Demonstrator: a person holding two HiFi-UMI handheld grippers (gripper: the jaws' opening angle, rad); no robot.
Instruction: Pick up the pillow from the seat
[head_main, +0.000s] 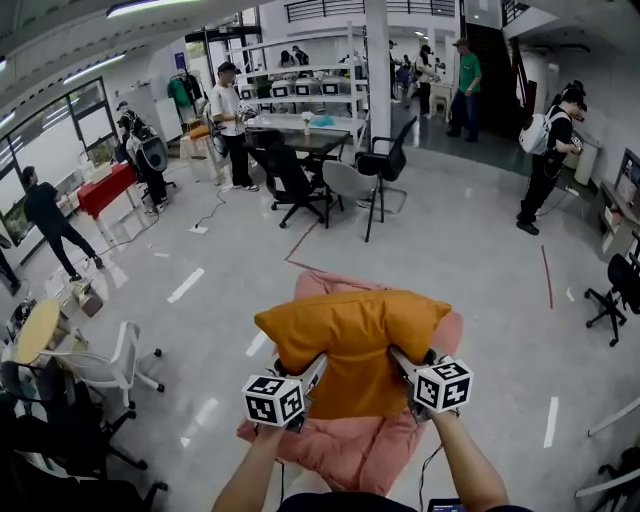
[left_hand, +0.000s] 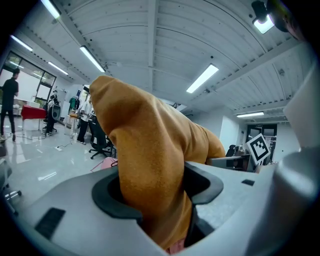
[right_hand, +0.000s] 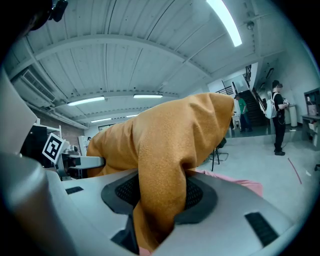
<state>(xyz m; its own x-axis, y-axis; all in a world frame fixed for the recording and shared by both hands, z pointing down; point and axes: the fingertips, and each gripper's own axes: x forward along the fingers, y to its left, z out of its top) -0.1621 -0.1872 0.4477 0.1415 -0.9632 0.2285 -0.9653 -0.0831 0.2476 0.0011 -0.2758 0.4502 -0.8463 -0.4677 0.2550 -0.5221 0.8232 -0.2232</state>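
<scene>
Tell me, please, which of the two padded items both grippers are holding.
The orange pillow, clamped by left gripper and right gripper; the pink seat lies beneath.

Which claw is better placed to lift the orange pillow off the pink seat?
The left gripper, only slightly: a thicker fold of the orange fabric pillow sits deep between its jaws. The right gripper clamps it too.

Bright, even indoor light falls from long ceiling tubes (left_hand: 202, 78), blown out to white in both gripper views; windows (head_main: 55, 140) at the head view's left add daylight. The glossy floor (head_main: 470, 250) carries pale glare streaks, and shadows are soft. Every frame bulges at its edges, the gripper views ending in black corners. The weave of the pillow (right_hand: 165, 150) is sharp.
</scene>
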